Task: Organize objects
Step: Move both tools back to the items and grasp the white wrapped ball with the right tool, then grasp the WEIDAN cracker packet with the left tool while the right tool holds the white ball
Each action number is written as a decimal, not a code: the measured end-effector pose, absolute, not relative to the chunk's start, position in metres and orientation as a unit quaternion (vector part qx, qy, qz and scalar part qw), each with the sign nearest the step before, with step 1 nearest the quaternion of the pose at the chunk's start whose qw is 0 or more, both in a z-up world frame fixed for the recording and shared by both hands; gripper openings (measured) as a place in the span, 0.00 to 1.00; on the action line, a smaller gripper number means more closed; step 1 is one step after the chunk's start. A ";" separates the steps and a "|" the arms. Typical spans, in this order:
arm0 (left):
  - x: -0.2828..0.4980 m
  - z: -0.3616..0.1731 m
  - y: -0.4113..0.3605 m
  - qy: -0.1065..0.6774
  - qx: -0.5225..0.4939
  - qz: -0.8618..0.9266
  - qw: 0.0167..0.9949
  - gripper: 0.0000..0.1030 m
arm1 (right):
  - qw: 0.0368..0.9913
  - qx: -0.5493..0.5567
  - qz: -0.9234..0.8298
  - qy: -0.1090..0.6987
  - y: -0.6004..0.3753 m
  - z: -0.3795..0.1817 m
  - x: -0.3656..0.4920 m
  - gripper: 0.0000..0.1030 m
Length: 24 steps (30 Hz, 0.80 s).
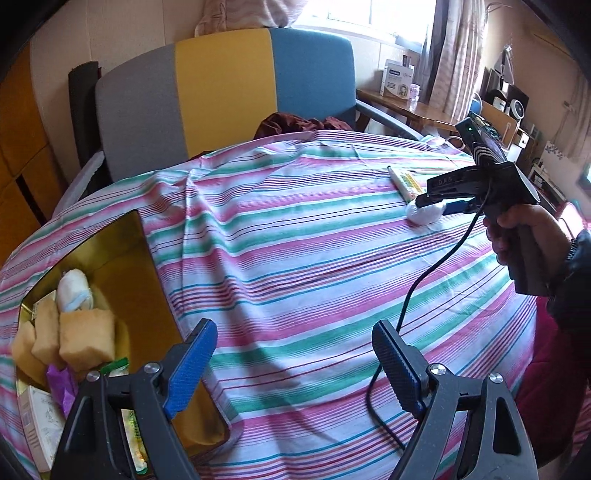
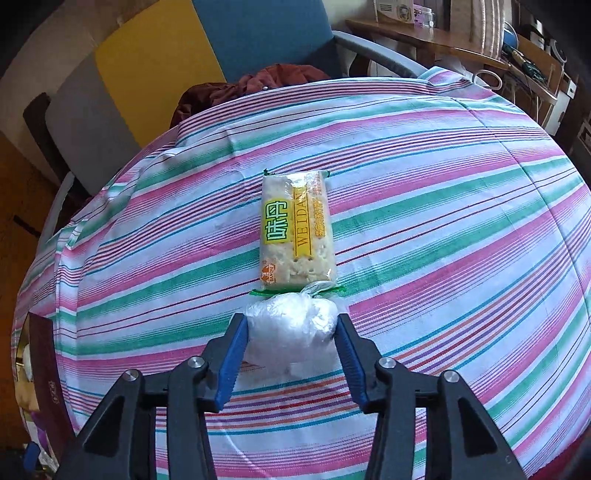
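Daylight poured through a window (image 1: 369, 14) hung with patterned curtains (image 1: 458, 55) behind a table draped in a pink, green and white striped cloth (image 1: 295, 240). A chair (image 1: 221, 92) with a grey, yellow and blue backrest stood at the far edge. To the right, a wooden side table (image 1: 413, 107) and cluttered shelves (image 1: 509, 110) lined beige walls.

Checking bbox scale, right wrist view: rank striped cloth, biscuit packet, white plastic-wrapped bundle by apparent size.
1. Pink-and-green striped tablecloth
2. Yellow-labelled biscuit packet
3. White plastic-wrapped bundle, between the right gripper fingers; nearer the camera, so versus the packet is unsure.
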<state>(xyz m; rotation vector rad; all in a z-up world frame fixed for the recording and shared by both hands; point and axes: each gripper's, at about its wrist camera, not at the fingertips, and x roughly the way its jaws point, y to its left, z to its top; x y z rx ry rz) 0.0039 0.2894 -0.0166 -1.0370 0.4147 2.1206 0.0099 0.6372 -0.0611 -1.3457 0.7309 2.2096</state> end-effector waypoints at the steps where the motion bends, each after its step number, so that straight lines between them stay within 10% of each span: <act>1: 0.004 -0.016 0.292 0.162 -0.402 0.824 0.365 0.84 | 0.224 -0.489 0.802 0.260 0.637 -0.058 0.013 0.30; 24: -0.026 -0.023 0.451 0.187 -0.400 0.806 0.393 0.84 | 0.317 -0.413 0.786 0.335 0.688 -0.039 0.105 0.30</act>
